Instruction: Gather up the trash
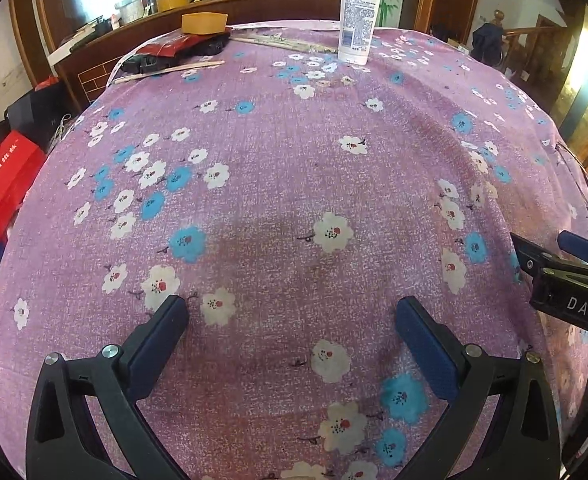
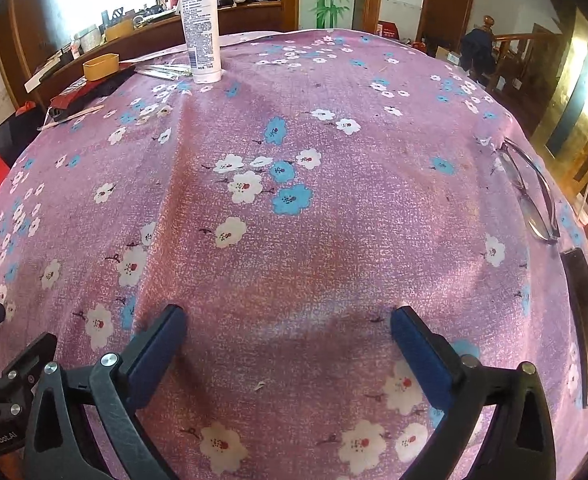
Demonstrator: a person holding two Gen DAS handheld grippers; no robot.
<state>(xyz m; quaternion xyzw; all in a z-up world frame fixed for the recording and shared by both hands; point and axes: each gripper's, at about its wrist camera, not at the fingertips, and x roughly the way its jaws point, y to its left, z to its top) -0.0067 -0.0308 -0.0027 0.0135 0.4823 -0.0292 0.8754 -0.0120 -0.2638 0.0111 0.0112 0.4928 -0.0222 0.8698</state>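
Floral cloth [image 1: 294,184] covers the worktop. Left gripper [image 1: 292,320] and right gripper [image 2: 288,330] hover above it, jaws spread wide, holding nothing. Trash scraps [image 1: 174,69] lie at the far-left edge beside a white tube [image 1: 360,12]; eyeglasses [image 2: 530,192] rest right.

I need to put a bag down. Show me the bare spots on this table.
The wide middle of the tablecloth is bare, from both open grippers out to the lotion tube. The far left corner is crowded: yellow box, red packet, sticks. Glasses and a dark slab line the right edge.
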